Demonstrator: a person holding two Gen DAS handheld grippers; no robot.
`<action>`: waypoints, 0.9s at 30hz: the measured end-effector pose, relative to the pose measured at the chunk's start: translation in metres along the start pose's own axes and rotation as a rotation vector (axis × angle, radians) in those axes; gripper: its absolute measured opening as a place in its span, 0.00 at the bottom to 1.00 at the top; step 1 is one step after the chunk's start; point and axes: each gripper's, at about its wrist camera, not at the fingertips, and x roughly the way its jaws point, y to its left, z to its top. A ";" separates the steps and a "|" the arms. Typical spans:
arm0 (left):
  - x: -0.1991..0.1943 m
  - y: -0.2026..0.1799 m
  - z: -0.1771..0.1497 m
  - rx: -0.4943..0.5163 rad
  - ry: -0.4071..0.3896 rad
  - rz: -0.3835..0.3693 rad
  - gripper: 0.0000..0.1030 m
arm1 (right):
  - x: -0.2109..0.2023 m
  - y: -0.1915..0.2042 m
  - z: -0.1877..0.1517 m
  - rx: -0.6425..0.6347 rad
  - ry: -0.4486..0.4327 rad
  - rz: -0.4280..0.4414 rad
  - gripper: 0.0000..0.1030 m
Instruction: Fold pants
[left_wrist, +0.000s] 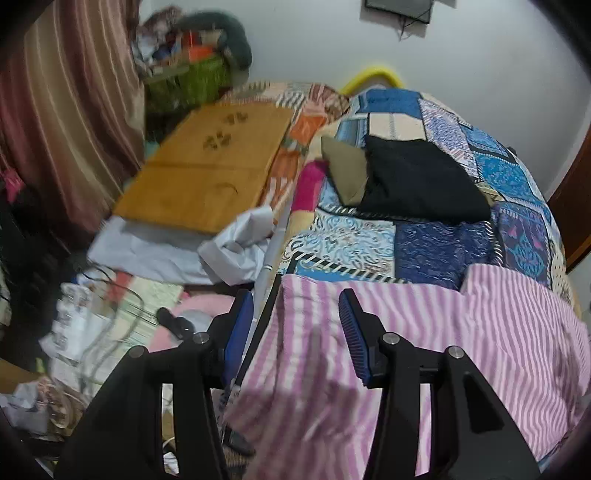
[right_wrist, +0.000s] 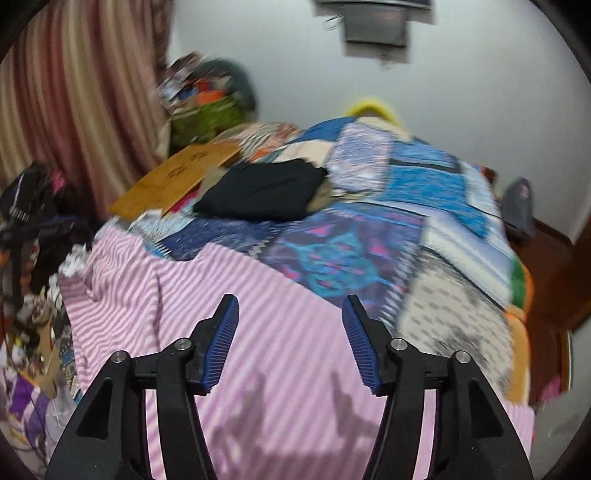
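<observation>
Lying across the near end of the bed (left_wrist: 424, 236): pink-striped pants (left_wrist: 424, 332), one edge draped over the bedside, apart from the black bundle (left_wrist: 421, 181) further up the quilt. Step in hand, by judgement: taking fresh hold of the cloth for a fold. Best done by pinching matching edges with both claws, lifting evenly, keeping the stripes flat and the hanging side from slipping off. Left gripper (left_wrist: 295, 332): jaws apart, nothing between them, tilted down over the pants' bedside edge. Right gripper (right_wrist: 290, 339): jaws apart, empty, angled down above the middle of the pants (right_wrist: 258, 302), its shadow on the cloth. Both views blurred
</observation>
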 end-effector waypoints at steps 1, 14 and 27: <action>0.009 0.006 0.002 -0.010 0.017 -0.015 0.46 | 0.013 0.005 0.005 -0.022 0.016 0.011 0.55; 0.068 -0.018 -0.008 0.112 0.121 -0.099 0.30 | 0.154 0.068 0.041 -0.236 0.216 0.185 0.56; 0.042 -0.020 0.011 0.185 -0.018 0.087 0.06 | 0.160 0.069 0.048 -0.234 0.138 0.097 0.05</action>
